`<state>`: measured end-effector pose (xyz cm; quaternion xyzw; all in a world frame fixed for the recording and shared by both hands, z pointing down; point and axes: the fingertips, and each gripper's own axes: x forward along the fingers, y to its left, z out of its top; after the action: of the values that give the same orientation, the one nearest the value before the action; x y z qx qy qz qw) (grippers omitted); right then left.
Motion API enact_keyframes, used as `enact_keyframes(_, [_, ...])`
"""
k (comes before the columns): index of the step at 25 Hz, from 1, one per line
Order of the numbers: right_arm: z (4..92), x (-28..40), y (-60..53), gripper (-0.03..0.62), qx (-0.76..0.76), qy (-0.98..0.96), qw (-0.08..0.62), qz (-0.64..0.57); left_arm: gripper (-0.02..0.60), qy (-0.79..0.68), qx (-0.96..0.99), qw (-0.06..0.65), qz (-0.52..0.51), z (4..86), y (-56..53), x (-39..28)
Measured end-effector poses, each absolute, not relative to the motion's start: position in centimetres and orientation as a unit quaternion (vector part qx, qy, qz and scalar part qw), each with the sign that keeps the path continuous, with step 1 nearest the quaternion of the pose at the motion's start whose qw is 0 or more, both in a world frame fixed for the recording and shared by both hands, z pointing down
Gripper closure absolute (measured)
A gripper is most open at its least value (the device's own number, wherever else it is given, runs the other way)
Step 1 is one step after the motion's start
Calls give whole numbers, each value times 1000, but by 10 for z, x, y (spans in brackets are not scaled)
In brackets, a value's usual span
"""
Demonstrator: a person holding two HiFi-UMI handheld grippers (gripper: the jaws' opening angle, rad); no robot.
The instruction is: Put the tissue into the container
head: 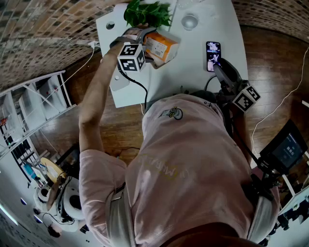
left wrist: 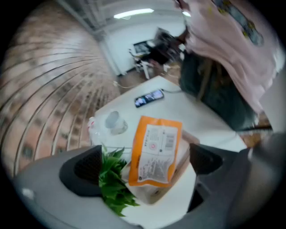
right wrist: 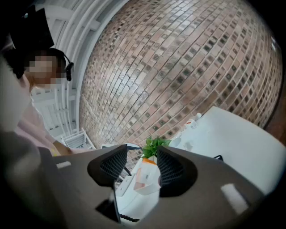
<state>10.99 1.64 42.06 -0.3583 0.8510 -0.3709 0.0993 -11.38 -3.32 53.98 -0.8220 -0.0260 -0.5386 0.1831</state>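
The orange tissue pack (left wrist: 156,150) lies tilted on top of a pale box-like container (left wrist: 154,194) on the white table (head: 193,72). My left gripper (left wrist: 145,163) stands wide open around both, its pads well clear of the pack's sides. From the head view the pack (head: 161,48) shows just right of the left gripper (head: 145,41), beneath the plant. My right gripper (head: 218,66) hovers at the table's near edge by the phone, partly open with nothing between its jaws. Through the right gripper (right wrist: 136,167) gap the pack (right wrist: 144,172) appears far off.
A green plant (head: 147,13) stands at the table's far side, its leaves (left wrist: 111,183) touching the left jaw. An upturned glass (head: 189,21) and a phone (head: 213,55) lie to the right. A white plug block (head: 119,82) with a cable sits at the table's left edge.
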Motion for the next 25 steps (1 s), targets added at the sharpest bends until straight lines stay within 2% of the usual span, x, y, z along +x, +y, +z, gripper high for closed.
enact_keyframes(3, [436, 125, 15, 396, -373, 843, 84, -378, -9, -147, -753, 262, -586, 583, -31, -116])
enact_keyframes(8, [456, 150, 16, 396, -417, 810, 92, -403, -9, -197, -708, 265, -624, 635, -40, -99])
enact_keyframes(9, [458, 152, 15, 396, -420, 805, 94, -408, 14, -201, -691, 261, -643, 646, -40, -100])
enact_keyframes(10, [459, 153, 15, 396, -421, 802, 95, -412, 186, -209, -676, 262, -656, 653, -37, -103])
enact_keyframes(13, [460, 146, 14, 398, -414, 803, 88, -418, 239, -197, -688, 265, -646, 646, -31, -108])
enact_keyframes(16, [459, 137, 14, 401, -403, 810, 74, -420, 276, -115, -748, 205, -621, 604, -29, -115])
enact_keyframes(21, [470, 105, -3, 401, -346, 835, 44, -426, 264, -25, -823, 12, -568, 540, 10, -149])
enact_keyframes(22, [468, 97, -7, 401, -333, 841, 38, -424, 298, -25, -828, -7, -561, 528, 19, -157])
enact_keyframes(25, [459, 81, -13, 409, -304, 857, 29, -414, 310, -6, -838, -34, -544, 497, 29, -170])
